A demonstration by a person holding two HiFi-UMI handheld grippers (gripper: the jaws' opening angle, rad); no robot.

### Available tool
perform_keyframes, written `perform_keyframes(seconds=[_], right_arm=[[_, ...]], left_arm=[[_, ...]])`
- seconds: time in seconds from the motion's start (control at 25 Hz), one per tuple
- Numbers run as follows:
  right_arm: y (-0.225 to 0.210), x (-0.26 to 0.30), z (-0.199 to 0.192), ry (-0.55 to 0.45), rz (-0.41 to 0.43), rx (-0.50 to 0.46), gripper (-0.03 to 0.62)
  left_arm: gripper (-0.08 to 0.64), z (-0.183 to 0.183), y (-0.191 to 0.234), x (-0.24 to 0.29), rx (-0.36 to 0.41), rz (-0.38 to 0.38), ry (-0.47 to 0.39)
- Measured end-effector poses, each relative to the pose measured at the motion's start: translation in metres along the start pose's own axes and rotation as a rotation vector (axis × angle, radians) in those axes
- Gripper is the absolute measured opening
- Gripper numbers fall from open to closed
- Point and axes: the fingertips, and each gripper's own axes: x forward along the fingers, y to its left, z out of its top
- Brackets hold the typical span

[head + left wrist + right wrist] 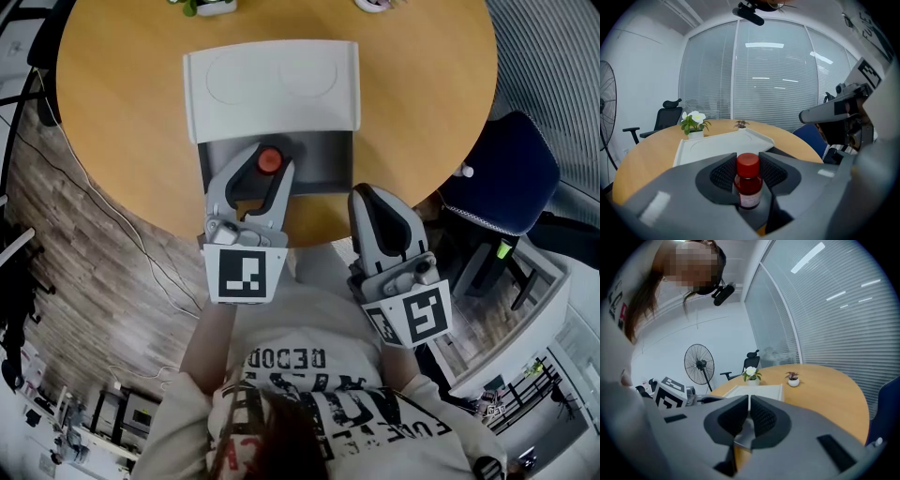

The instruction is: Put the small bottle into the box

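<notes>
The small bottle point(269, 160), dark red with a red cap, is held upright between the pads of my left gripper point(268, 171). It hangs over the dark grey inside of the open box point(323, 161), whose white lid point(272, 89) lies flat beyond it. In the left gripper view the bottle point(749, 180) fills the gap between the jaws, with the lid point(722, 145) behind it. My right gripper point(366, 193) sits at the table's near edge, right of the box, shut with nothing in it. The right gripper view shows its jaws point(749, 411) together.
The round wooden table point(122, 84) carries a white-flowered plant point(693, 123) and a small potted plant point(740, 124) at its far side. A blue chair point(502, 173) stands at the right. A fan point(699, 364) and a black office chair point(663, 119) stand beyond the table.
</notes>
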Motion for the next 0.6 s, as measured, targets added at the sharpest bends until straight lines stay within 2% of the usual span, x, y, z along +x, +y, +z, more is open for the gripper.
perform_keyframes(seconds=[0.6], right_arm=[[0.001,-0.005,0.007,-0.015,-0.005,-0.006,0.021]], left_arm=[[0.153,-0.012,-0.006,-0.013,0.052,-0.024,0.053]])
